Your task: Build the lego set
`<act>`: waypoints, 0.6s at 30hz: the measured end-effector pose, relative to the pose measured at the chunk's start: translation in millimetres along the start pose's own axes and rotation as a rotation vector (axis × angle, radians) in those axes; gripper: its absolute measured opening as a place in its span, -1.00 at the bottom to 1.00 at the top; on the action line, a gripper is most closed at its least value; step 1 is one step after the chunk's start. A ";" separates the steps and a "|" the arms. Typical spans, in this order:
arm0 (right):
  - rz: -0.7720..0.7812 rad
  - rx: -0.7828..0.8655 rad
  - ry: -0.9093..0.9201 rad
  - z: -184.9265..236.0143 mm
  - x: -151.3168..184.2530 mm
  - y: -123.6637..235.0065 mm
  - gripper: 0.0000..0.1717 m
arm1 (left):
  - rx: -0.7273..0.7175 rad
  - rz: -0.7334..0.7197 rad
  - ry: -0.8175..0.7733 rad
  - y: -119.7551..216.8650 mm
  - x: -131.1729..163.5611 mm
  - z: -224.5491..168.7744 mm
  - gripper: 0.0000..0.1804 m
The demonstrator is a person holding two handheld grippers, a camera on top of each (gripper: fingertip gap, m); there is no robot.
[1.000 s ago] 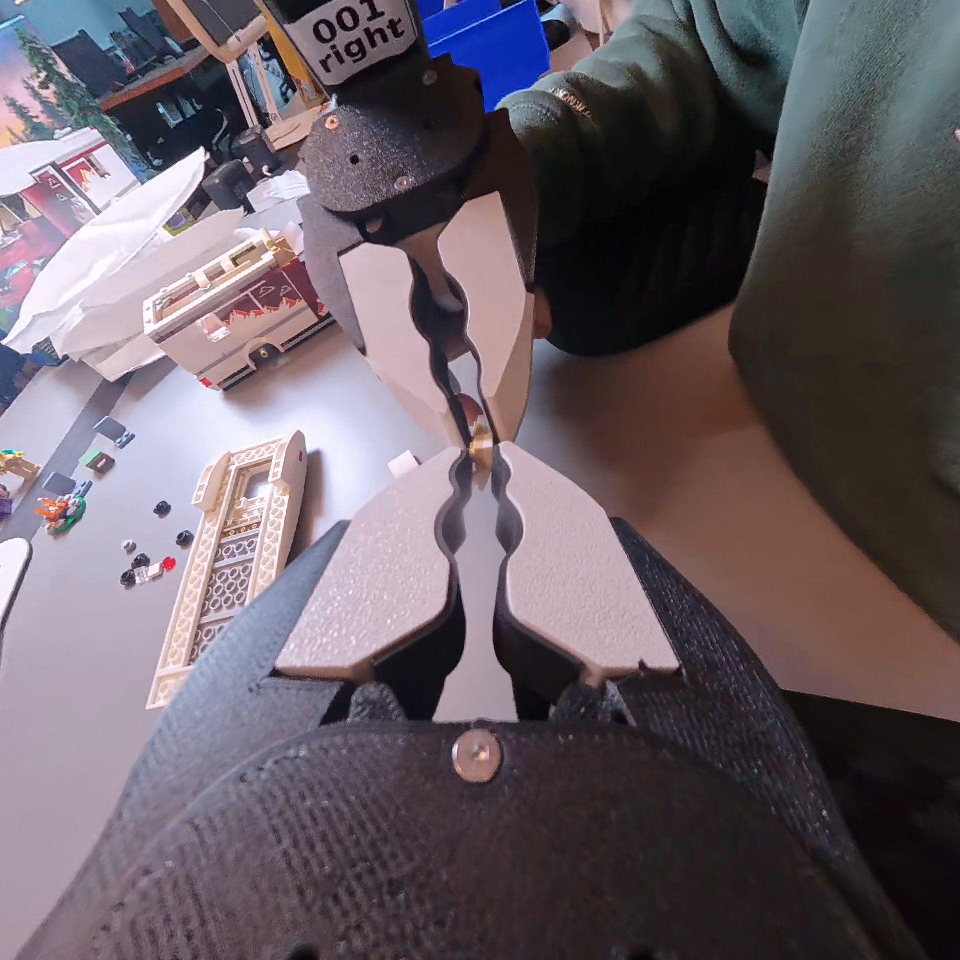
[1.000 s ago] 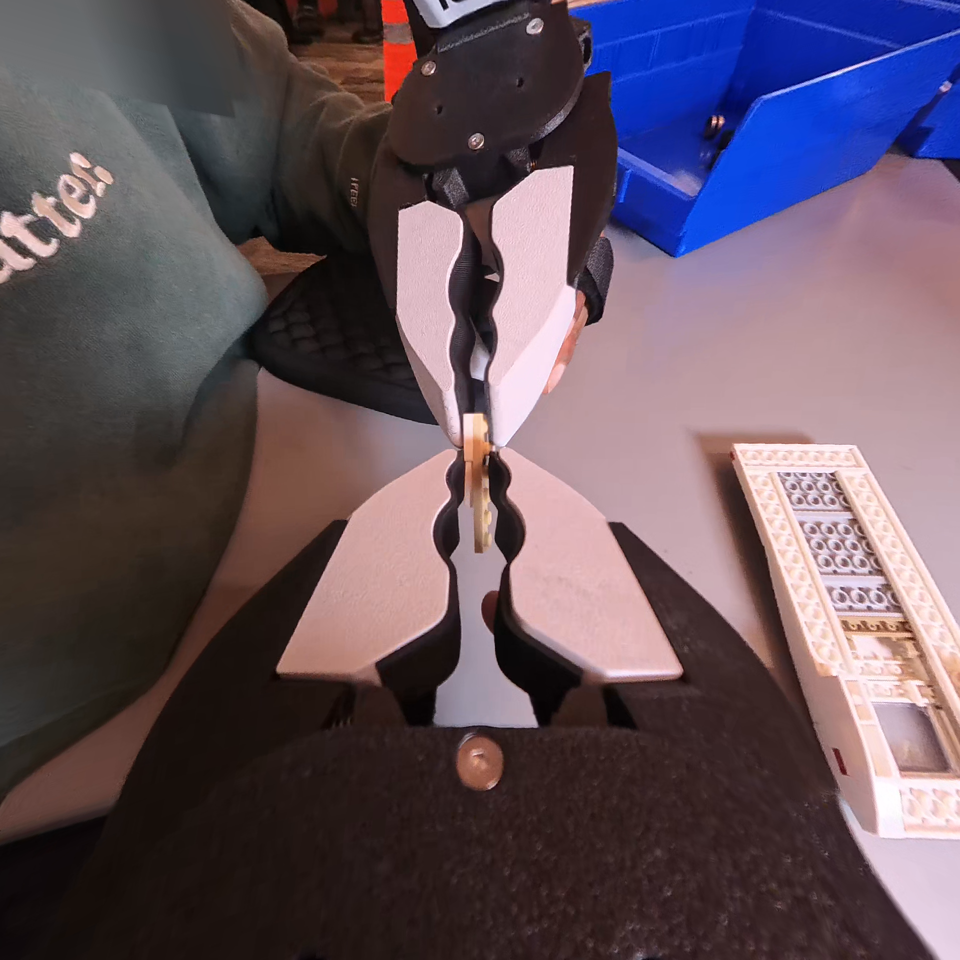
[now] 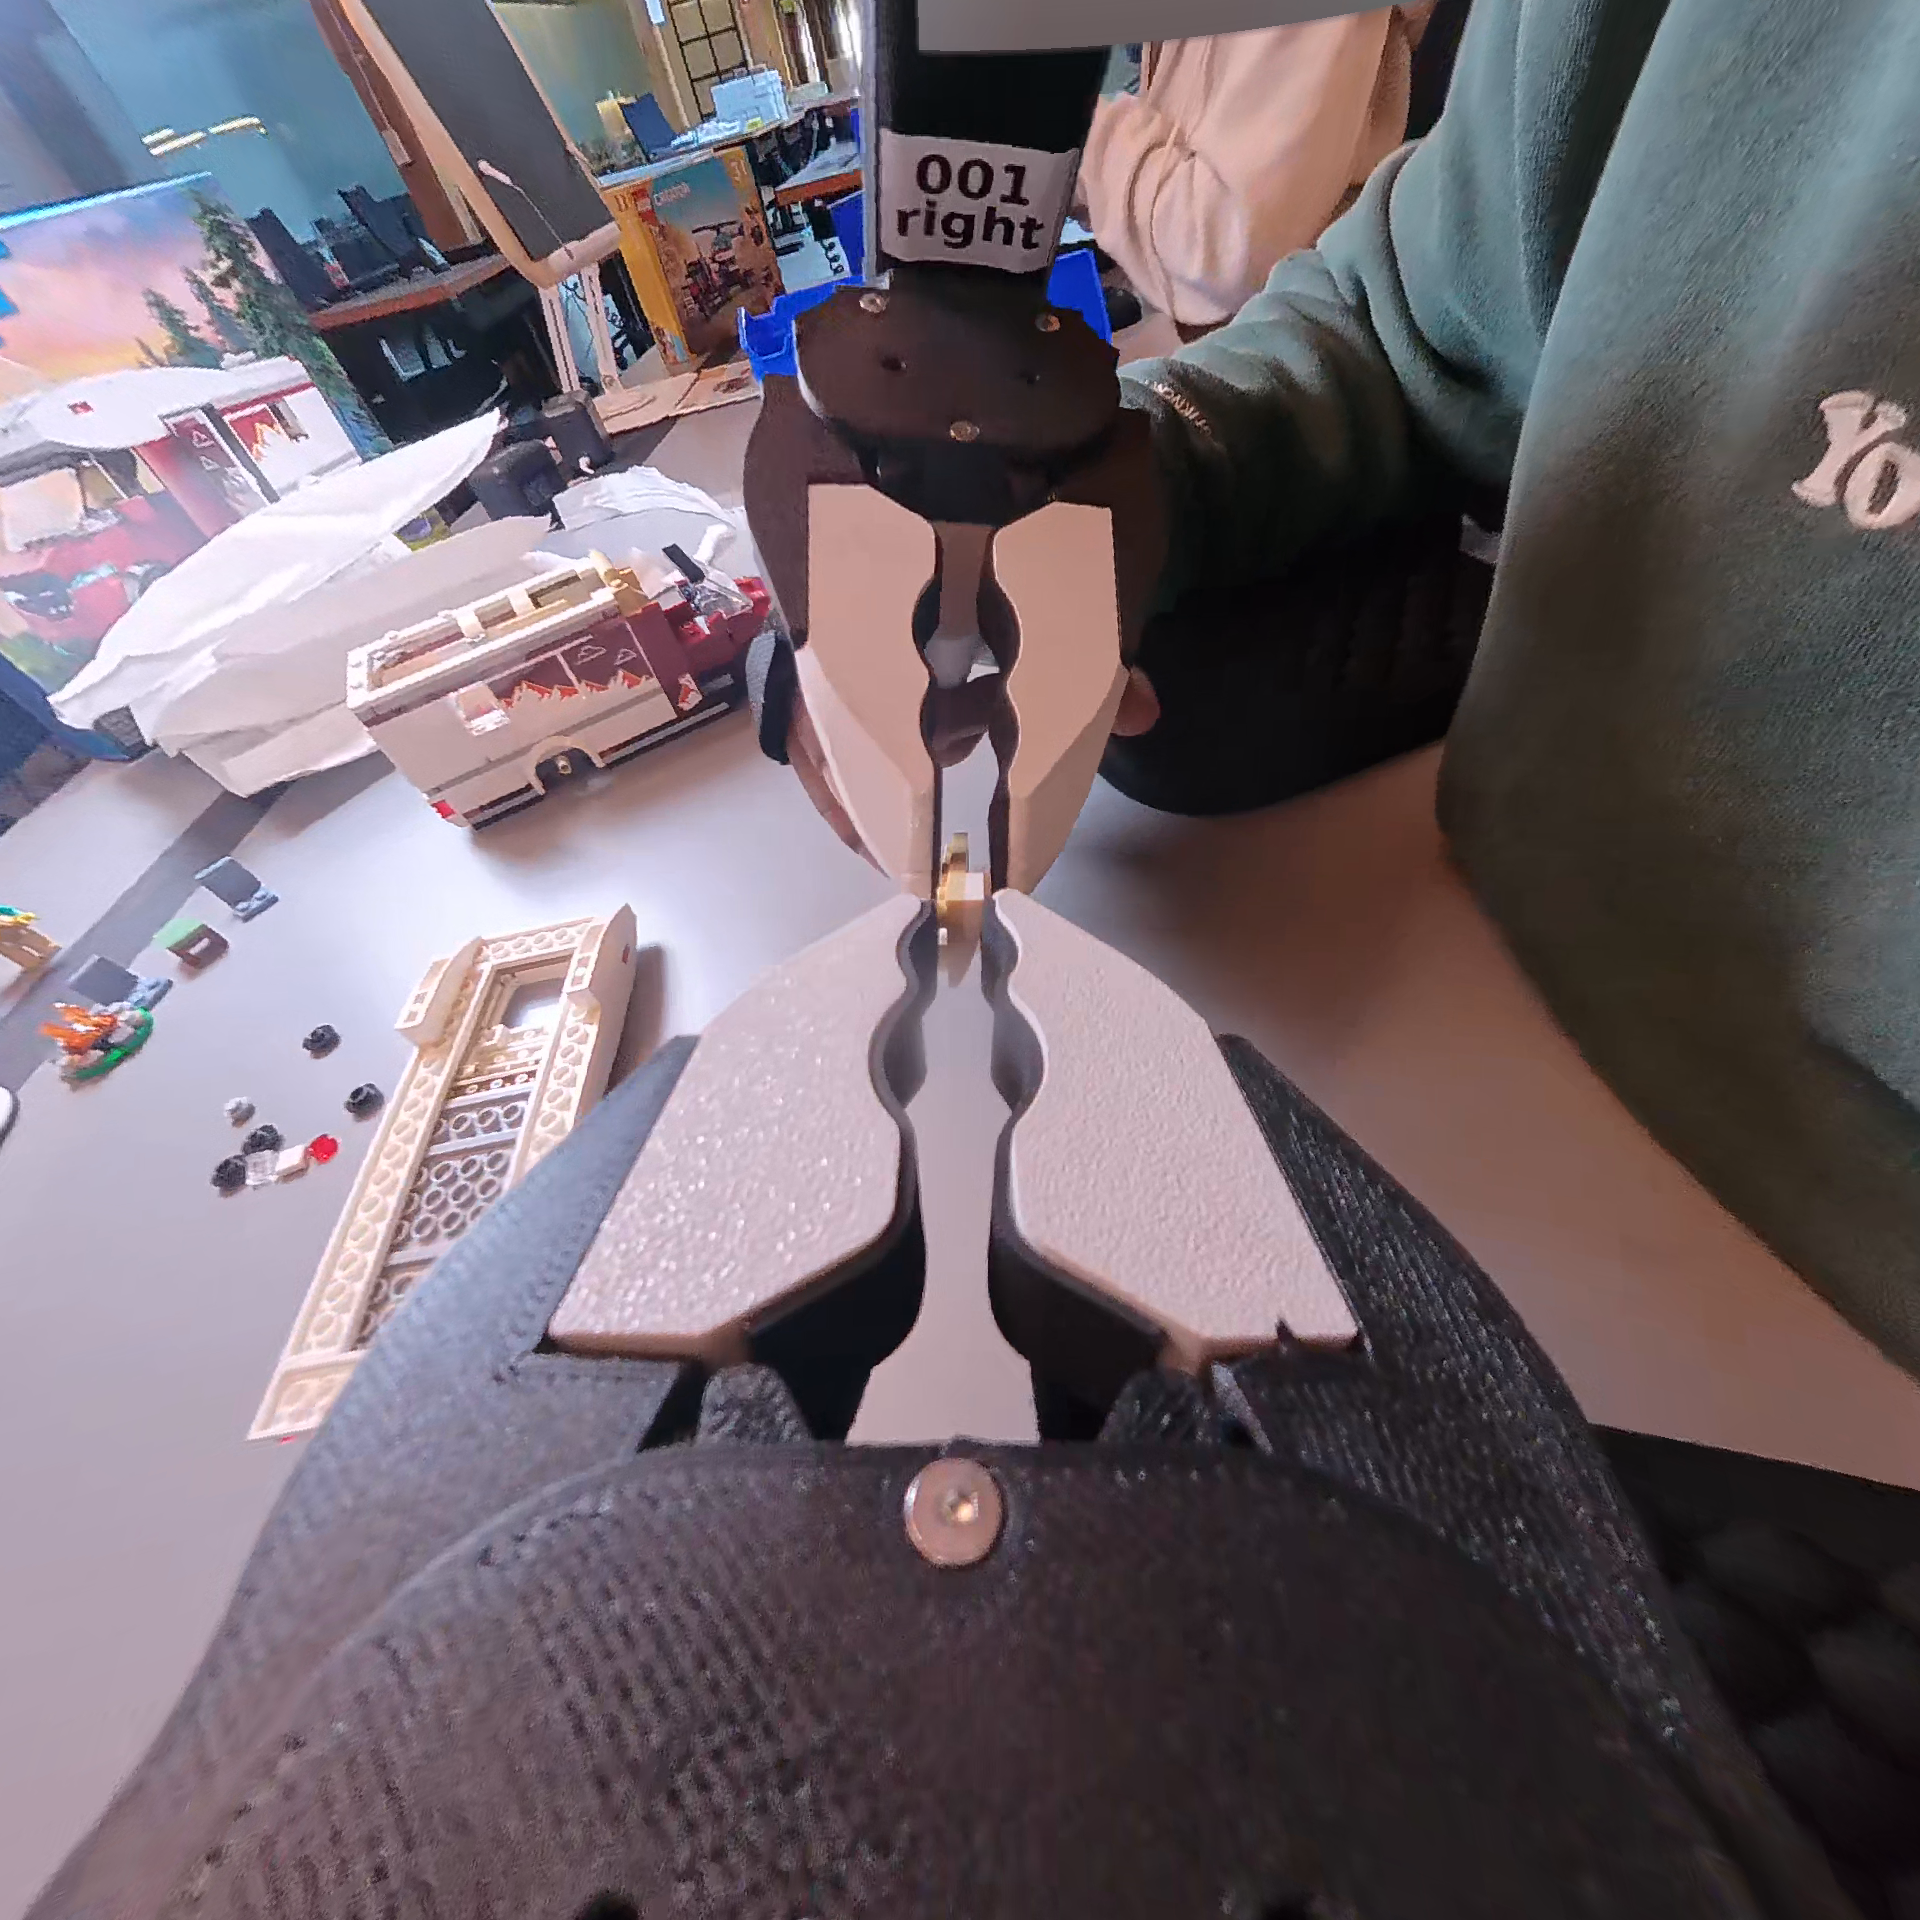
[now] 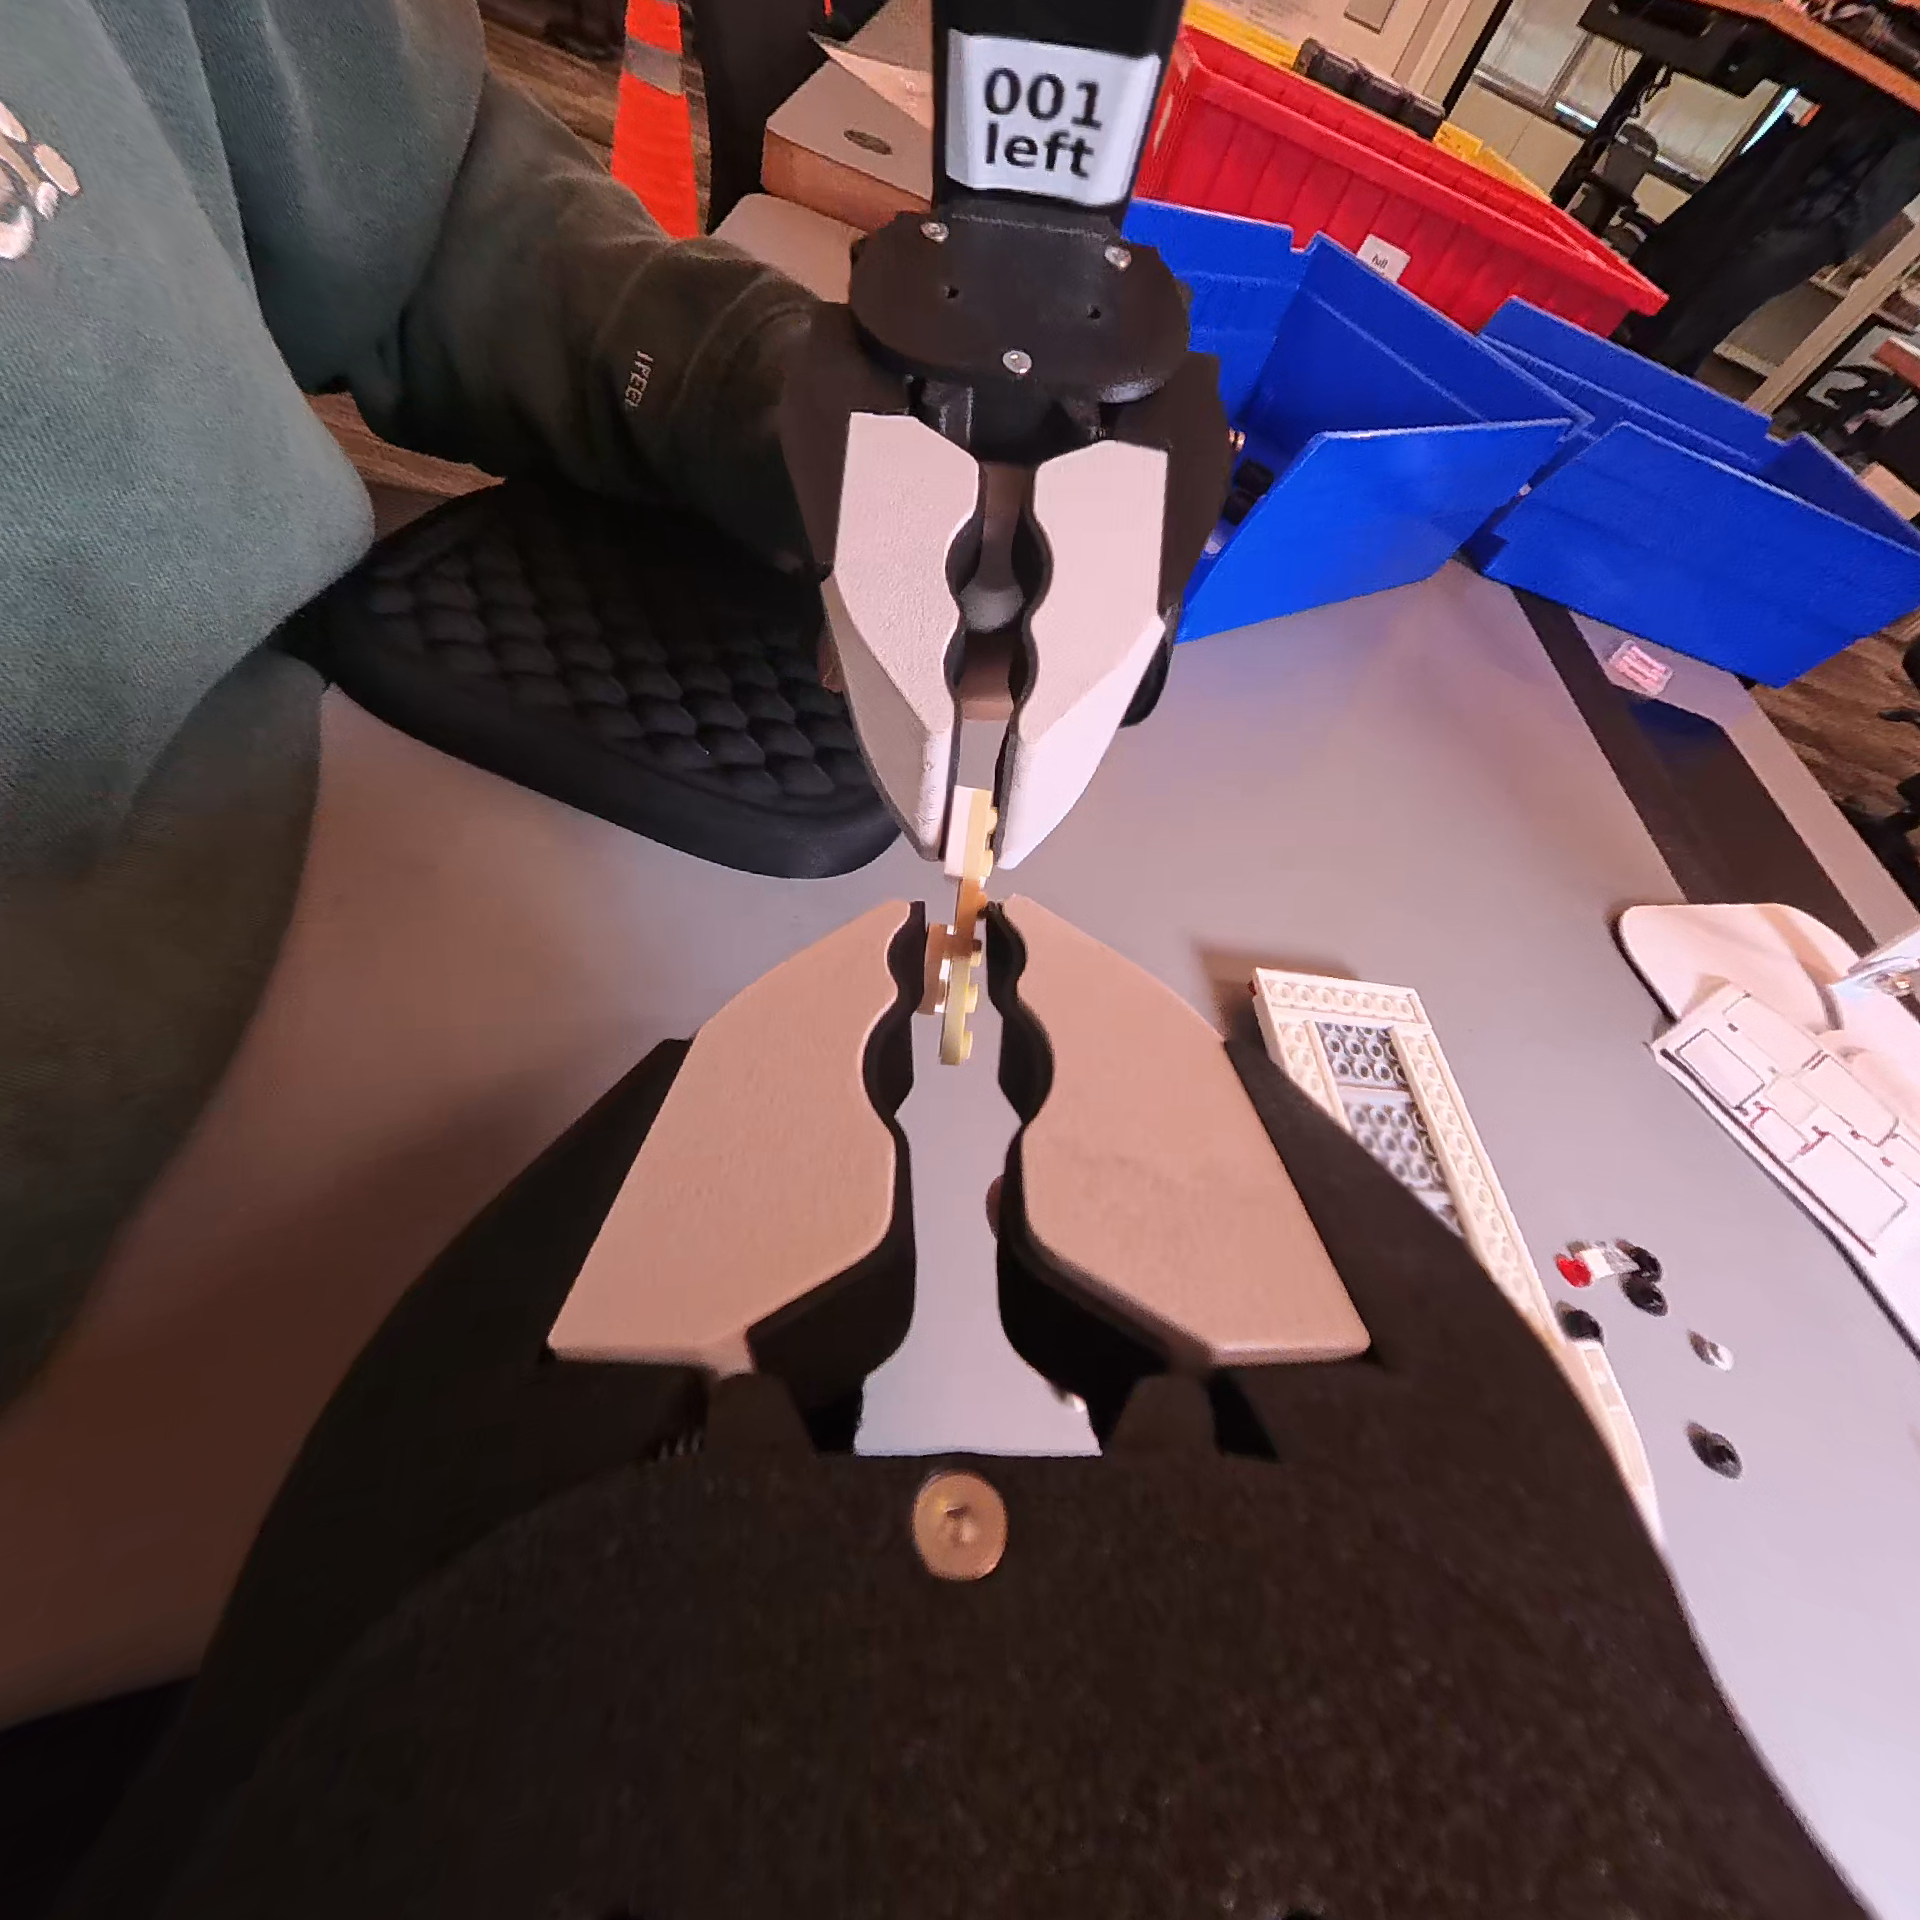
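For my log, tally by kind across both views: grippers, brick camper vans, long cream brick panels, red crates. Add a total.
grippers: 2 (left gripper, right gripper)
brick camper van: 1
long cream brick panel: 1
red crate: 1
Total: 5

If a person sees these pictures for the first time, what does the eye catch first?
The two grippers meet tip to tip above the grey table: the left gripper pinches a white and cream brick piece, the right gripper a tan plate piece. Bright blue bins stand behind.
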State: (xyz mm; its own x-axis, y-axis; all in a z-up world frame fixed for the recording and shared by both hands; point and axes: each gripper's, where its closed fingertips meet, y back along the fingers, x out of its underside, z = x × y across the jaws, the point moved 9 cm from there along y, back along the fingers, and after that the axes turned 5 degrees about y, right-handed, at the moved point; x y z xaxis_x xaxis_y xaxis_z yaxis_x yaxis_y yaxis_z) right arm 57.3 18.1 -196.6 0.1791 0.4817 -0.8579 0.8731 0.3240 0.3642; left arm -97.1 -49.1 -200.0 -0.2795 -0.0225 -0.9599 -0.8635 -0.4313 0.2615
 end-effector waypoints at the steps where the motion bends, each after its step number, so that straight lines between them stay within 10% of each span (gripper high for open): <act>1: -0.001 0.000 0.007 0.4 -0.7 0.1 -0.88 | 0.010 -0.005 0.021 -0.4 0.3 0.5 -0.91; 18: 0.074 -0.072 -0.006 2.7 4.0 -2.7 -0.87 | 0.152 0.042 0.400 -10.3 11.7 9.7 -0.91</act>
State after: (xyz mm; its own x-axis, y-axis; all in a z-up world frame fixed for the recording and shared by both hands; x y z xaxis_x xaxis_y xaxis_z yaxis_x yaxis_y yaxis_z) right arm 56.8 17.0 -202.0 0.2449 0.5014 -0.8298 0.8225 0.3457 0.4516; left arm -95.6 -36.1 -213.0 -0.1567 -0.3977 -0.9040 -0.9152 -0.2856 0.2843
